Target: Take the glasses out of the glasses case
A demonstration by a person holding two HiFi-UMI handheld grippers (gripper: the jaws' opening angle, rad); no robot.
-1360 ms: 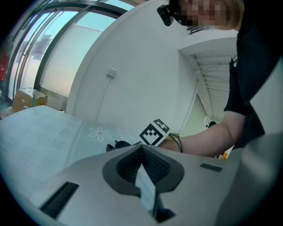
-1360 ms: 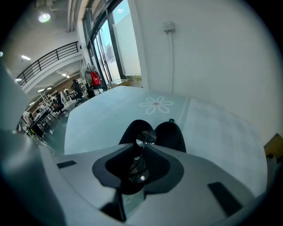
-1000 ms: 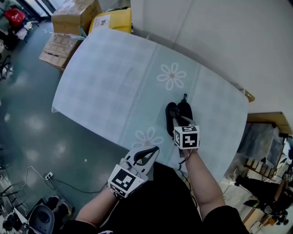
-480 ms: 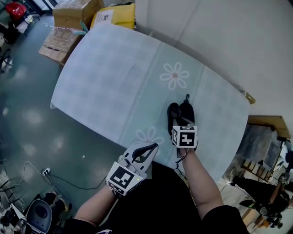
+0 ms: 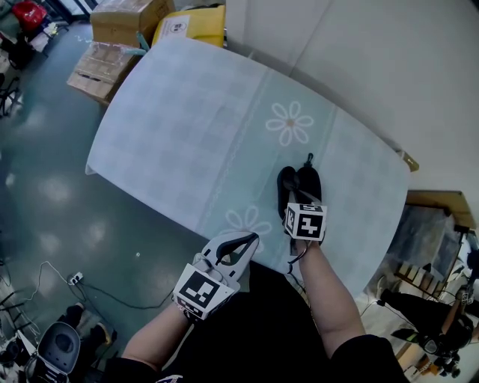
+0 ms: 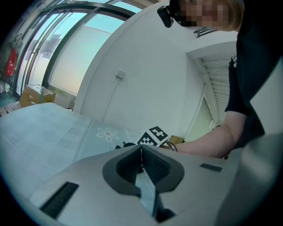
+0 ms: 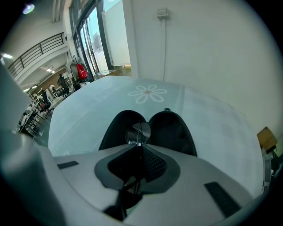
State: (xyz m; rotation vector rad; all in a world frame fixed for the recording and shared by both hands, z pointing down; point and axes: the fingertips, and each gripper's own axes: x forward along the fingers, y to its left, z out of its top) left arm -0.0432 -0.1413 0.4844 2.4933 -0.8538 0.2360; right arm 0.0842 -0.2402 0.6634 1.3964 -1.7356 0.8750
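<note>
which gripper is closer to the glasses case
Right. The right gripper is over the near end of the glasses case, shut on the glasses; the left gripper sits apart, at the table edge.

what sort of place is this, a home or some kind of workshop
Probably a large workspace or lab hall, not a home: stacked cardboard boxes, a power strip trailing loose cable, and a railed upper gallery.
</note>
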